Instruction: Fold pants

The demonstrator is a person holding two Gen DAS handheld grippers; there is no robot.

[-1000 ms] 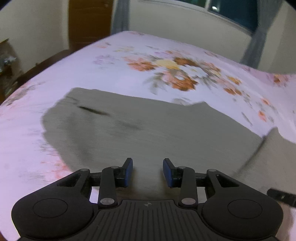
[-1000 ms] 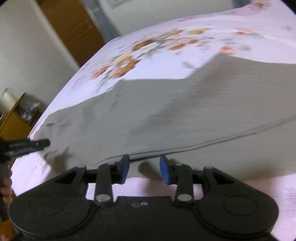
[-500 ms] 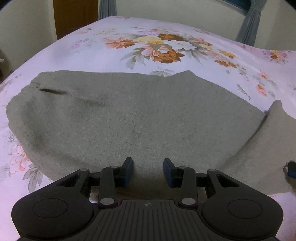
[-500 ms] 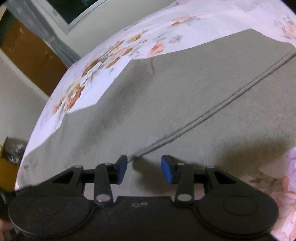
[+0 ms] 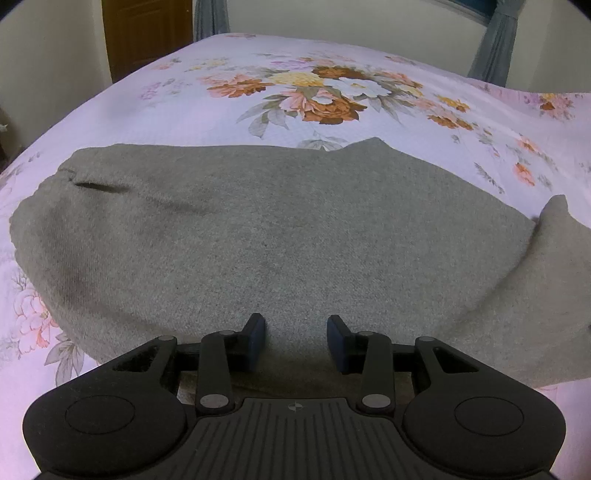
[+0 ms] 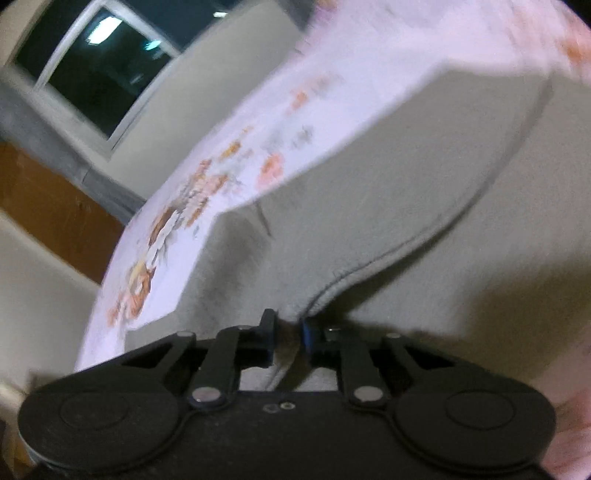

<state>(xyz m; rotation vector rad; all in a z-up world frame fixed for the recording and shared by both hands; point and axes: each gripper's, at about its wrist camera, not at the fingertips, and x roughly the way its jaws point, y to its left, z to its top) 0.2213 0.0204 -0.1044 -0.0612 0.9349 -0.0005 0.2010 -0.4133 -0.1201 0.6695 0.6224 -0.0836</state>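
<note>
Floral bedsheet (image 5: 332,74), curtained window (image 6: 99,74), wooden door (image 5: 147,33), left gripper (image 5: 296,341) parted over grey pants (image 5: 277,229), right gripper (image 6: 288,334), apart half a second ago, now clamped on the hem.

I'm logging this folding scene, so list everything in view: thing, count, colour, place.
pants: one, grey-green, spread flat on the bed
bedsheet: one, pale lilac with orange and white flowers, under the pants
door: one, brown wood, far wall, left
curtains: two, grey, at the far wall
window: one, dark glass, pale frame, above the bed
left tool: one, black with blue pads, open over the near edge of the pants
right tool: one, black with blue pads, just closed, pinching the pants' hem
</note>
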